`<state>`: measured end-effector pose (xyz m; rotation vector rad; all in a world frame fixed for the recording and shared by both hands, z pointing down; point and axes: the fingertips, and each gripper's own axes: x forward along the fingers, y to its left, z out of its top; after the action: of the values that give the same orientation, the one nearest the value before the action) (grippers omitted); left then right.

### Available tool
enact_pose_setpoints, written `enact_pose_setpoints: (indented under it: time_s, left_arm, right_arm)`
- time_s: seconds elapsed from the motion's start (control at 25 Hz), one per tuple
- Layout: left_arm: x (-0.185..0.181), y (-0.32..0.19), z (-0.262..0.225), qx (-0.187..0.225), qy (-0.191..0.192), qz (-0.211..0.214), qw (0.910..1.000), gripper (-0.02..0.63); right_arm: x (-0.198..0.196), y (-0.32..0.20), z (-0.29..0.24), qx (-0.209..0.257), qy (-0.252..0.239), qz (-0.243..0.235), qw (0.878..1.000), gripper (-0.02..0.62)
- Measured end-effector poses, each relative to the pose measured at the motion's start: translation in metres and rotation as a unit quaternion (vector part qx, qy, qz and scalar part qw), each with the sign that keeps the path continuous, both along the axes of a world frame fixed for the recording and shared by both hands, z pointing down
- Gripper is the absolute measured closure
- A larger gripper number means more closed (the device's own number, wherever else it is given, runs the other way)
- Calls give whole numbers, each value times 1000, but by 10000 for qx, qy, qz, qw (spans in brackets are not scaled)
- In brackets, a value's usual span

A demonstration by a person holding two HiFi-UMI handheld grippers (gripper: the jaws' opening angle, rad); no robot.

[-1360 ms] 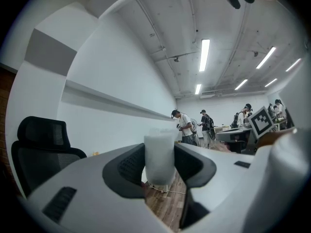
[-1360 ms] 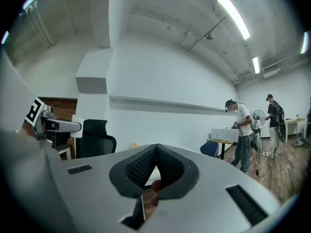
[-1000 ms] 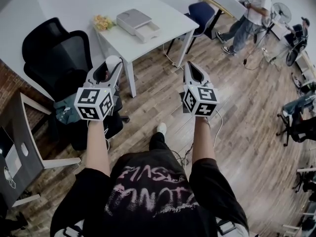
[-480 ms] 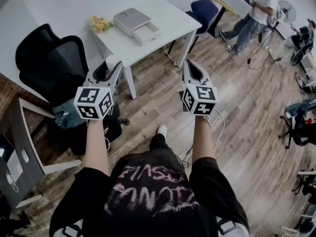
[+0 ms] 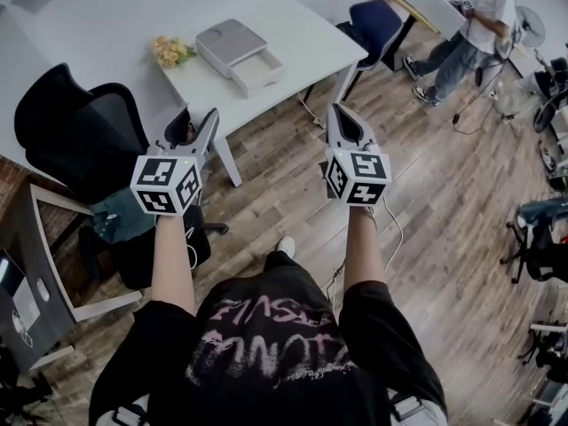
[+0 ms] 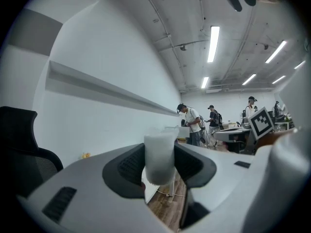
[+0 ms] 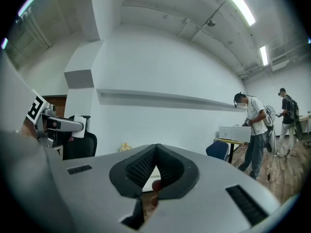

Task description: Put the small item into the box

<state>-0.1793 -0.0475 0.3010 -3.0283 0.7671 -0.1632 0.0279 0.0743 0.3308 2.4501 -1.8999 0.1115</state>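
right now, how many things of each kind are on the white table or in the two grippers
grey and white rectangular box on the white table: 1
bunch of yellow flowers on the table: 1
small white translucent item clamped in the left gripper: 1
things in the shut right gripper: 0
total: 3

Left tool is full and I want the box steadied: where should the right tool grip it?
Probably the box by the near rim of its open white part, from above: that thin upright wall suits jaws, while its flat grey half looks too wide. The right tool is shut; open it first.
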Motion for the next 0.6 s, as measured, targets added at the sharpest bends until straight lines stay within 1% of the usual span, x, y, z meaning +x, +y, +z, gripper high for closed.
enact_pose_setpoints:
  time_s: [0.28, 0.6]
  left_arm:
    - [50, -27, 0, -10, -72, -215, 9997, 426]
    - [86, -43, 5, -26, -129, -419, 9990, 426]
  right_arm:
    - [56, -36, 0, 21, -103, -210, 9997, 586]
    - [94, -62, 7, -3, -163, -429, 9989, 586]
